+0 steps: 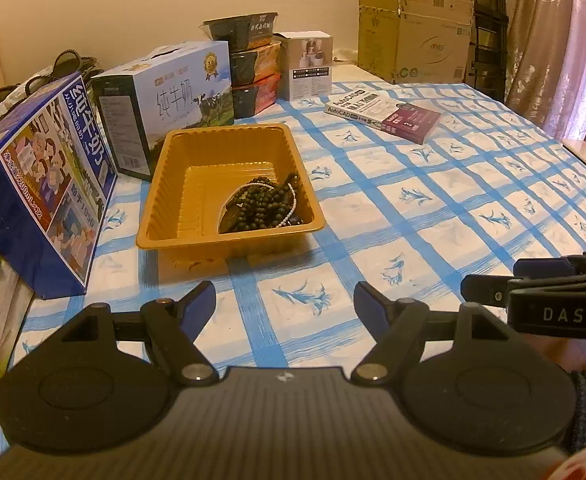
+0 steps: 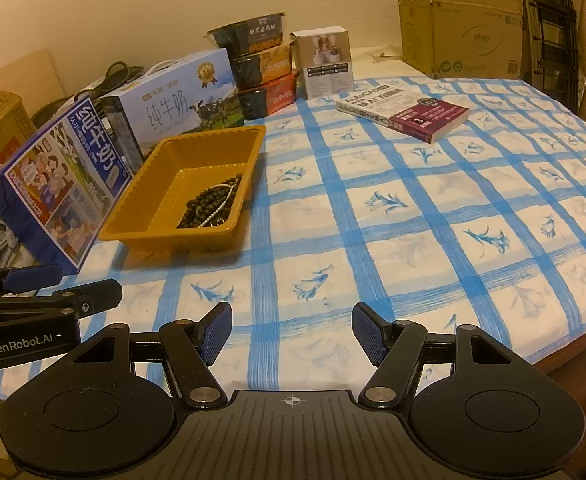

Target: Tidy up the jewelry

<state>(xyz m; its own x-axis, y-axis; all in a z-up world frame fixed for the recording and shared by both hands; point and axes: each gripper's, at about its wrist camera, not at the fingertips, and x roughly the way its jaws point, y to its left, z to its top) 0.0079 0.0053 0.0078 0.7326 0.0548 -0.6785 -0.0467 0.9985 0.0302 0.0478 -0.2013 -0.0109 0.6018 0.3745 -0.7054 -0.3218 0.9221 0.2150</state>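
A table covered by a blue-checked cloth (image 1: 433, 208) is seen, backed by milk cartons (image 1: 173, 96). At eleven o'clock from the left gripper (image 1: 285, 300), a gold tray (image 1: 173, 216) holds dark bead jewelry (image 1: 265, 204) in its near right corner. Both the left gripper and the right gripper (image 2: 291, 330) are held spread, nothing between their fingers.

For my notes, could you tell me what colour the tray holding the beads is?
The tray is golden yellow, clearest in the left wrist view.
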